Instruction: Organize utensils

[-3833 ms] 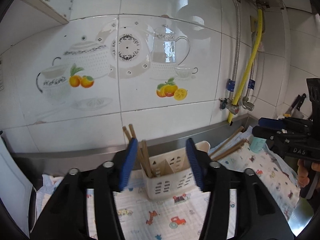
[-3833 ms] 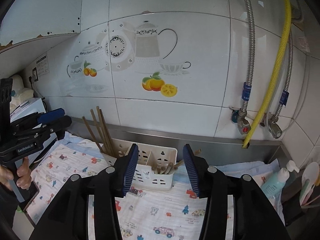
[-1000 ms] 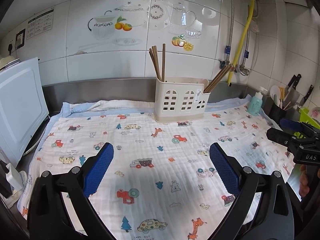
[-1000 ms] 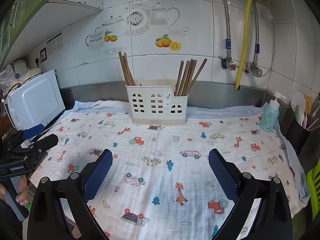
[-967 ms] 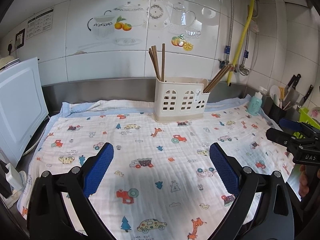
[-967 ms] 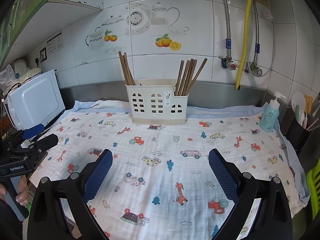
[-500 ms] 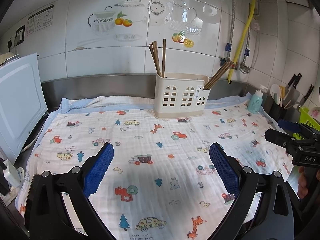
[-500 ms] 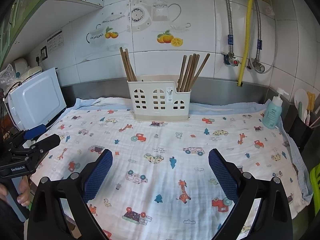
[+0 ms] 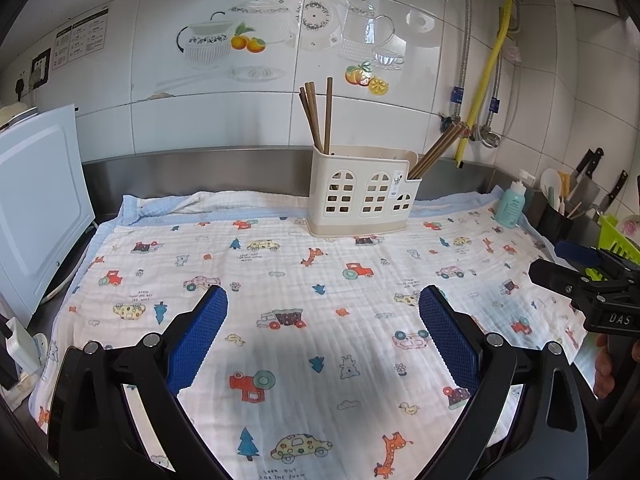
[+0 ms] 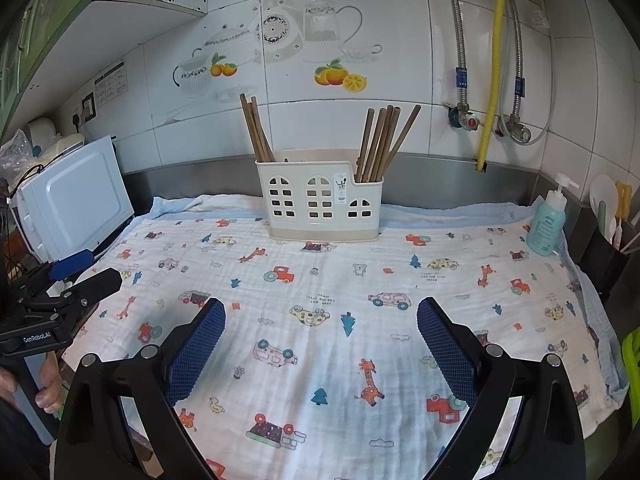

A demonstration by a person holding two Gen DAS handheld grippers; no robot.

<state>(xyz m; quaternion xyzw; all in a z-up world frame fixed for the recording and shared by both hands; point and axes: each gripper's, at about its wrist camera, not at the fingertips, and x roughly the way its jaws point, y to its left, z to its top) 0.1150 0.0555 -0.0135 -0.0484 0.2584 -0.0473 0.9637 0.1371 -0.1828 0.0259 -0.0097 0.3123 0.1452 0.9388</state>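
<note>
A cream utensil holder (image 9: 362, 192) stands at the back of the printed cloth (image 9: 280, 288); it also shows in the right wrist view (image 10: 318, 200). Brown chopsticks (image 10: 256, 132) stand in its left compartment and several more chopsticks (image 10: 384, 142) in its right one. My left gripper (image 9: 322, 312) is open and empty, held low over the near cloth, well short of the holder. My right gripper (image 10: 320, 316) is open and empty too, at a like distance. Each gripper shows from the side in the other's view, the right gripper (image 9: 580, 276) and the left gripper (image 10: 76, 280).
A white microwave (image 10: 76, 200) stands at the left. A teal pump bottle (image 10: 546, 224) and a dark utensil cup (image 9: 558, 222) sit at the right, with knives (image 9: 592, 164) on the wall. Pipes and a yellow hose (image 10: 492, 64) run down the tiled wall.
Since 3.8 s ago both grippers have drawn back from the holder and opened wide. Over the last second the view has tilted down and shifted only slightly.
</note>
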